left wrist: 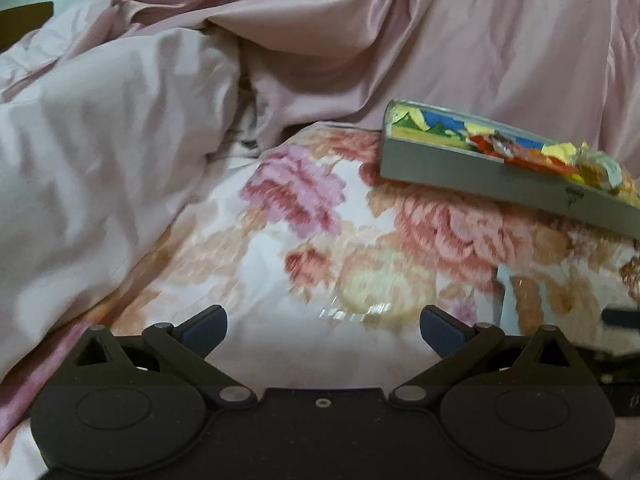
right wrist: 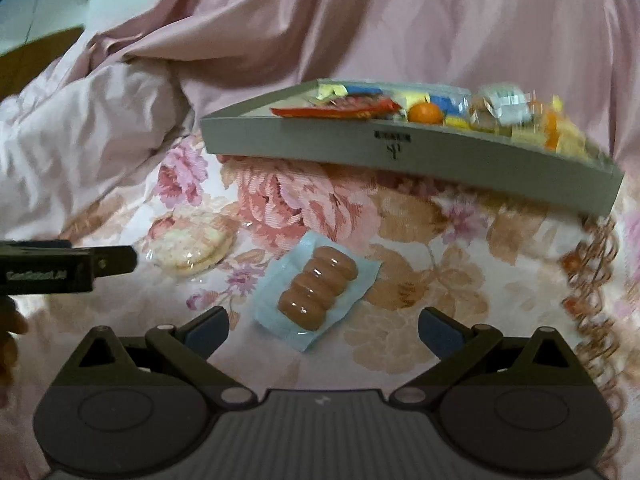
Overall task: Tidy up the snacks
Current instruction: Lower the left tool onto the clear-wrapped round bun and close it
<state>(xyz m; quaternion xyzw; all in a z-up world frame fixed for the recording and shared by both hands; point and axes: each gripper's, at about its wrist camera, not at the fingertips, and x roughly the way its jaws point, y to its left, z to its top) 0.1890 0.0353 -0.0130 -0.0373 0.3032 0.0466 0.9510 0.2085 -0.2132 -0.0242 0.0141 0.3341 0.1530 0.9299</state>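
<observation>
- Snacks lie on a flowered bedspread (right wrist: 400, 216): a clear-wrapped rice cracker (right wrist: 188, 246) at left, near the left gripper (right wrist: 120, 260), which bears blurred white lettering.
- A pale blue pack of small sausages (right wrist: 316, 292) lies between the right gripper (right wrist: 322, 330)'s wide-spread fingers.
- Farther back, a grey tray (right wrist: 400, 148) with a small unreadable dark mark holds wrapped snacks.
- The left gripper's own view shows it wide and empty.

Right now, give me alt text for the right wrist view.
An open right gripper hovers over a wrapped pack of small sausages on a flowered blanket. A gray tray full of snacks sits behind; a wrapped rice cracker lies left.
</observation>
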